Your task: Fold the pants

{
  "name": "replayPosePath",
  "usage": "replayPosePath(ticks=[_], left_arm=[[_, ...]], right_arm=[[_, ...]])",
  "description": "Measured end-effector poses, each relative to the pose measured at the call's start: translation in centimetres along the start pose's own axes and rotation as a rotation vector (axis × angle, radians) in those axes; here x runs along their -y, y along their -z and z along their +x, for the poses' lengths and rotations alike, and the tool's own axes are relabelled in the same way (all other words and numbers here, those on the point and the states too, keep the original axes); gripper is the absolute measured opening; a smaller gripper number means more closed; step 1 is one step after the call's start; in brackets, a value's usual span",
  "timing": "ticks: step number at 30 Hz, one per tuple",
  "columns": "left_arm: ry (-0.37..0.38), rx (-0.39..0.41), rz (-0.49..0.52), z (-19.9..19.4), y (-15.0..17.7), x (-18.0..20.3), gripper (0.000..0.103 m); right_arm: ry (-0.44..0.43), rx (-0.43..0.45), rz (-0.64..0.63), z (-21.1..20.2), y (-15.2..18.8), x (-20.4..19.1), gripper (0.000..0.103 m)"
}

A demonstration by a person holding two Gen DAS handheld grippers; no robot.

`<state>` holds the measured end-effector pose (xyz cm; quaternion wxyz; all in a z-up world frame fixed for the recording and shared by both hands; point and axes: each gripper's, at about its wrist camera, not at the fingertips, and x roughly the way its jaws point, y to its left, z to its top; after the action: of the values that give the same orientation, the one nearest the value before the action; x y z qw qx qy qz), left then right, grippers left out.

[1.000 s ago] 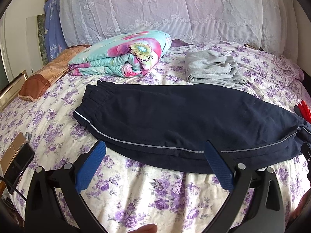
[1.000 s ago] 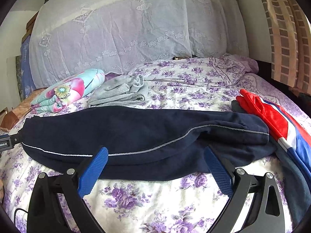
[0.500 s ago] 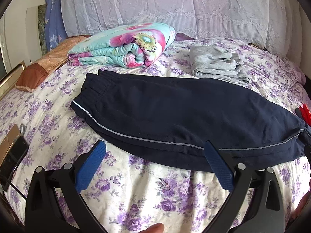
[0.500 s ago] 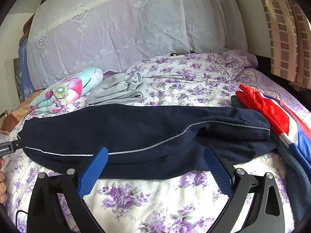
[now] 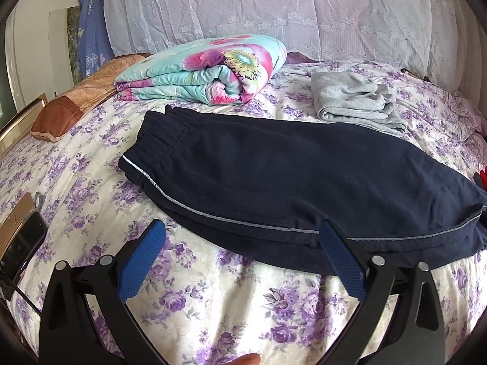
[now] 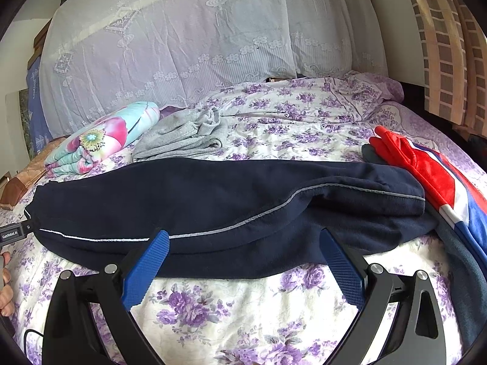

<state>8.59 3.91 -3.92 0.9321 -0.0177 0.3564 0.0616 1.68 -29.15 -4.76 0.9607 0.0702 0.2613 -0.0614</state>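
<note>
Dark navy pants [image 5: 289, 182] with a thin grey side stripe lie flat across the flowered bed, legs laid one on the other, waistband [image 5: 158, 143] at the left. They also show in the right wrist view [image 6: 228, 206], with the leg cuffs [image 6: 404, 194] at the right. My left gripper [image 5: 243, 237] is open and empty, just in front of the pants' near edge, toward the waist half. My right gripper [image 6: 243, 243] is open and empty, at the near edge toward the leg half.
A folded floral quilt [image 5: 210, 73] and a folded grey garment [image 5: 353, 100] lie behind the pants. A red, white and blue garment [image 6: 432, 176] lies by the cuffs. A brown pillow [image 5: 79, 97] and a phone [image 5: 21, 243] are at the left.
The left gripper has moved left and closer to the bed, so the waistband sits nearer the view's middle. The right gripper has edged slightly closer to the pants. Both stay open.
</note>
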Motion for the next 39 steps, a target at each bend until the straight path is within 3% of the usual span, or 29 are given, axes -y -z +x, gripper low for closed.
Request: replayPosePath(ticks=[6, 10, 12, 15, 18, 23, 25, 27, 30, 38, 39], left_arm=[[0.001, -0.004, 0.006, 0.2, 0.0, 0.1, 0.099], [0.105, -0.075, -0.013, 2.1, -0.9, -1.2, 0.099], [0.166, -0.145, -0.093, 4.0, -2.0, -3.5, 0.099], [0.299, -0.238, -0.299, 6.1, -3.1, -8.7, 0.098], [0.371, -0.255, -0.433, 6.5, -3.4, -12.3, 0.098], [0.442, -0.265, -0.526, 6.6, -4.4, -14.3, 0.096], [0.480, -0.271, -0.538, 6.6, -4.9, -13.9, 0.083], [0.463, -0.297, -0.500, 7.0, -5.5, -12.7, 0.076], [0.404, -0.309, -0.495, 7.4, -5.4, -12.1, 0.075], [0.375, -0.317, -0.534, 6.4, -3.2, -12.9, 0.074], [0.370, -0.318, -0.529, 6.6, -3.3, -12.7, 0.069]], right_arm=[[0.001, -0.003, 0.000, 0.0, 0.0, 0.0, 0.099], [-0.003, -0.009, 0.012, 0.2, 0.1, 0.2, 0.099], [-0.003, -0.012, 0.027, 0.3, 0.1, 0.4, 0.099], [-0.006, -0.017, 0.047, 0.4, 0.2, 0.8, 0.099], [-0.010, -0.038, 0.053, 0.8, 0.2, 1.0, 0.099], [-0.015, -0.043, 0.052, 0.9, 0.2, 1.0, 0.099], [-0.019, -0.046, 0.054, 1.0, 0.2, 1.1, 0.099], [-0.025, -0.047, 0.059, 1.0, 0.2, 1.2, 0.099], [-0.031, -0.045, 0.068, 0.9, 0.1, 1.5, 0.099], [-0.056, -0.056, 0.078, 1.1, 0.2, 1.7, 0.099], [-0.057, -0.056, 0.077, 1.1, 0.1, 1.7, 0.099]])
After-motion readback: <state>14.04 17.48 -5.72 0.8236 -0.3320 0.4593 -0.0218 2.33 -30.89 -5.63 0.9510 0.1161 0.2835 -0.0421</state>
